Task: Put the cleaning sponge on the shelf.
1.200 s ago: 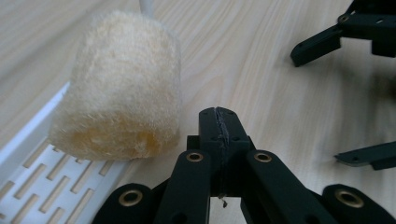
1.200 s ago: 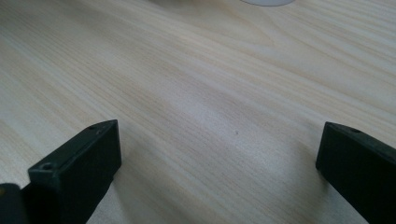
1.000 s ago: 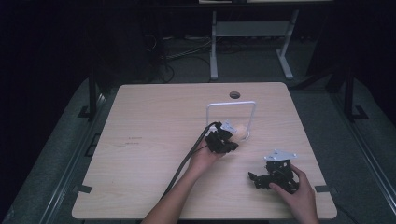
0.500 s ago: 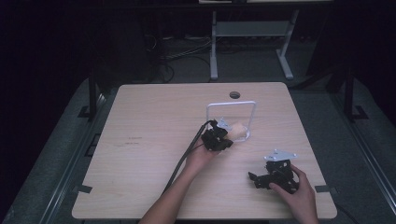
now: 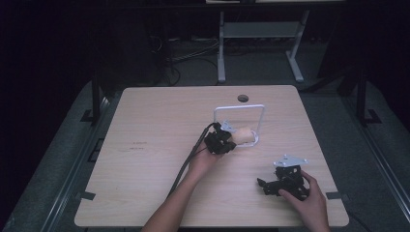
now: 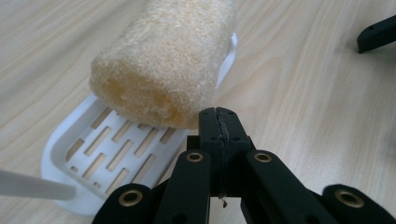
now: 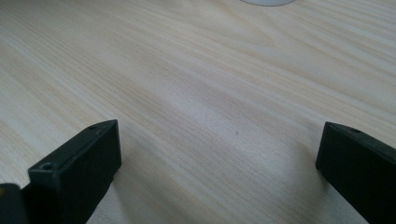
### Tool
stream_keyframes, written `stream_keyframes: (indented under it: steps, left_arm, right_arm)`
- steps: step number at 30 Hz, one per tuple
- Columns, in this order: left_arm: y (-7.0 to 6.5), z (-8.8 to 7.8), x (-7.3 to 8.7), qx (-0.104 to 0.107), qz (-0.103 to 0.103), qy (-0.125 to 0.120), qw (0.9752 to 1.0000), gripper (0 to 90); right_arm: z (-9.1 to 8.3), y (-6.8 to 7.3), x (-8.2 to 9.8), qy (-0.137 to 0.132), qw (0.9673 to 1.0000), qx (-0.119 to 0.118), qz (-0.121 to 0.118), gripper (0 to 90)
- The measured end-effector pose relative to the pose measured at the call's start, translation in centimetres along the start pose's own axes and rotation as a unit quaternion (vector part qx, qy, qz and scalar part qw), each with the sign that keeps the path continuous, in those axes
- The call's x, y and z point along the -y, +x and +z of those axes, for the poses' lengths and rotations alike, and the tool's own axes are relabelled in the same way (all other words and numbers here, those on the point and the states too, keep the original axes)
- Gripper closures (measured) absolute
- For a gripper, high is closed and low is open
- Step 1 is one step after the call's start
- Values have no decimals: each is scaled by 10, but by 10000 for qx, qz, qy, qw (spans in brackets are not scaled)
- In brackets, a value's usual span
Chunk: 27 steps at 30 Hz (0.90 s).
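Since the earlier frames your left gripper (image 5: 226, 140) had crept a little toward the loofah roll (image 5: 244, 136), and its claw was clenched with nothing between the jaws; in the left gripper view the closed tips (image 6: 218, 123) sat just at the near end of the loofah roll (image 6: 163, 60), whether touching I could not tell. The roll had stayed where it was, lying on the slotted white tray (image 6: 107, 154) at the foot of the white wire frame (image 5: 240, 108), a little to 2 o'clock of the table's (image 5: 145, 125) centre. Your right gripper (image 5: 285, 181) had not shifted: it sat at 5 o'clock on the table, well apart from the roll, its claw released and the jaws standing wide over bare wood (image 7: 210, 116). A round cable hole (image 5: 242, 98) lay at 12 o'clock beyond the frame. The frame's uprights flanked the roll, and the left gripper's cable (image 5: 191, 157) trailed back toward 6 o'clock along your forearm.
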<state>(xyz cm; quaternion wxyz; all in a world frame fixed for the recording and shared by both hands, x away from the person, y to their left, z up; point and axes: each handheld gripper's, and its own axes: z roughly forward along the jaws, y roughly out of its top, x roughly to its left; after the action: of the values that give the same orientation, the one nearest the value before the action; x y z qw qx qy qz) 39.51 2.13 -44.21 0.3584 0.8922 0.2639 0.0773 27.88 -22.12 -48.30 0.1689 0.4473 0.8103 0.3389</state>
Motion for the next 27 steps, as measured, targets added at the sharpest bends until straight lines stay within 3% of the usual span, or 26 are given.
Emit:
stream_keyframes:
  steps: [6,14,20,27]
  left_arm:
    - [2,-3,0,-49,-10,-23,10000,898]
    - [-1,-13,7,78,-37,26,10000,858]
    - [-2,-26,14,184,-57,18,9998,715]
    - [-2,-42,31,116,26,99,9999,438]
  right_arm:
    - [0,0,0,-3,10000,0,-1,0]
    - [0,0,0,1,10000,15,-10,0]
    - [0,0,0,-1,10000,12,-8,0]
    - [0,0,0,2,10000,15,-16,0]
